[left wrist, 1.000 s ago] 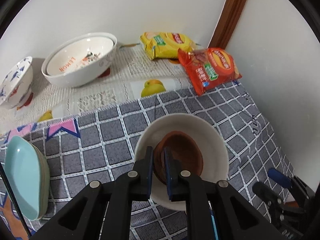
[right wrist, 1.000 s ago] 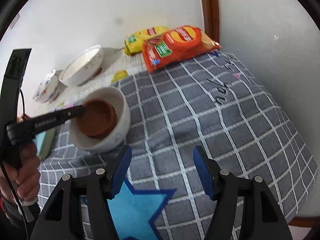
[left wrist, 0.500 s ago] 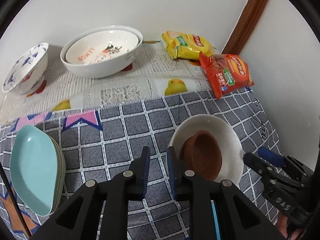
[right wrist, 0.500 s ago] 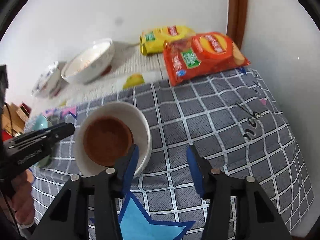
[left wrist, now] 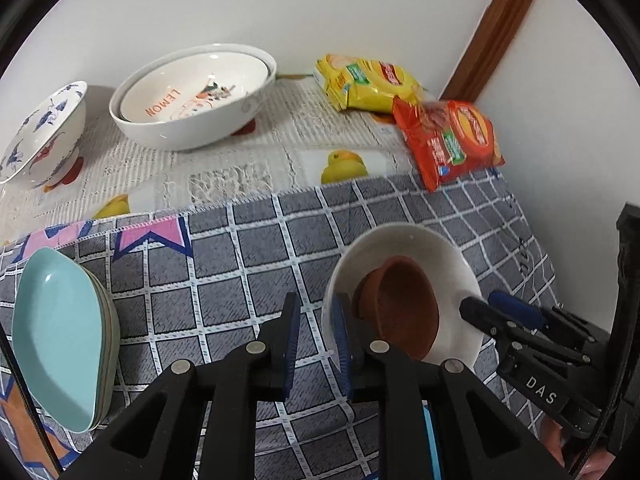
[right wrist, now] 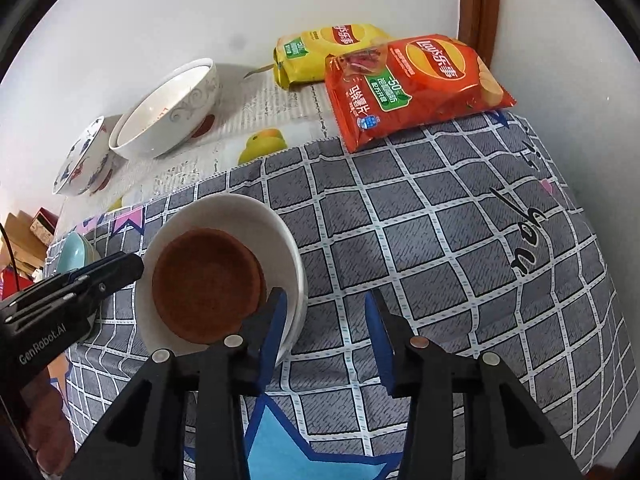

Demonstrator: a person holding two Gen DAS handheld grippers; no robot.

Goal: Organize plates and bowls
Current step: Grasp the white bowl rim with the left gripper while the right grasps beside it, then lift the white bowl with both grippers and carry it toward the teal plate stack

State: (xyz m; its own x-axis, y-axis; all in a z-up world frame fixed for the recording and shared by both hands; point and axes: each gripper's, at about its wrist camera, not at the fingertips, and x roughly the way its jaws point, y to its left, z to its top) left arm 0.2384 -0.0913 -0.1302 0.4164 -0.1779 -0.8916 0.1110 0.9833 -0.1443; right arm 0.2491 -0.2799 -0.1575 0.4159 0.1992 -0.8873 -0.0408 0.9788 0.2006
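1. Left wrist view: left gripper, fingers slightly parted, empty, just left of glossy white ceramic bowl holding brown clay bowl; stacked turquoise plates at 9 o'clock.
2. Right wrist view: right gripper, fingers spread, empty; left finger touching white bowl's rim; grey checked cloth beneath.

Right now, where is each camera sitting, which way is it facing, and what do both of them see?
Left wrist: sits on the left hand-held gripper, facing the back wall across the checked cloth; its own fingers and the right hand-held gripper show.
Right wrist: sits on the right hand-held gripper, facing the same wall; its fingers and the left hand-held gripper show.
Shared: white bowl holding a brown bowl, and the red chip bag.
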